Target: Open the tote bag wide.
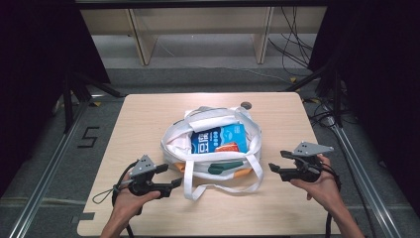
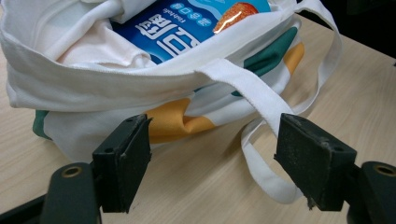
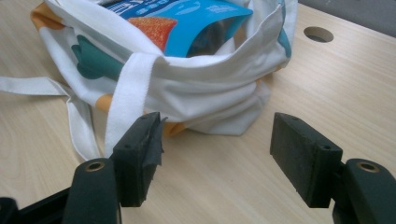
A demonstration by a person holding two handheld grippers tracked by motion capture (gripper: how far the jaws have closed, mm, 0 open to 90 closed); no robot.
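A white cloth tote bag (image 1: 210, 148) with green and orange patches lies open in the middle of the table. Inside it rests a blue snack packet (image 1: 219, 139) with an orange picture. The bag's white handle strap (image 1: 223, 186) loops onto the table in front. My left gripper (image 1: 174, 174) is open just left of the bag's front, and its view has the bag (image 2: 140, 79), the packet (image 2: 187, 23) and the strap (image 2: 252, 93) close ahead. My right gripper (image 1: 276, 161) is open just right of the bag (image 3: 201, 88), with the packet (image 3: 187, 18) showing above the rim.
The light wooden table (image 1: 148, 114) has a round cable hole (image 1: 246, 105) near its far edge, also visible as a hole (image 3: 318, 33) beyond the bag. Dark stands and cables flank the table on the floor.
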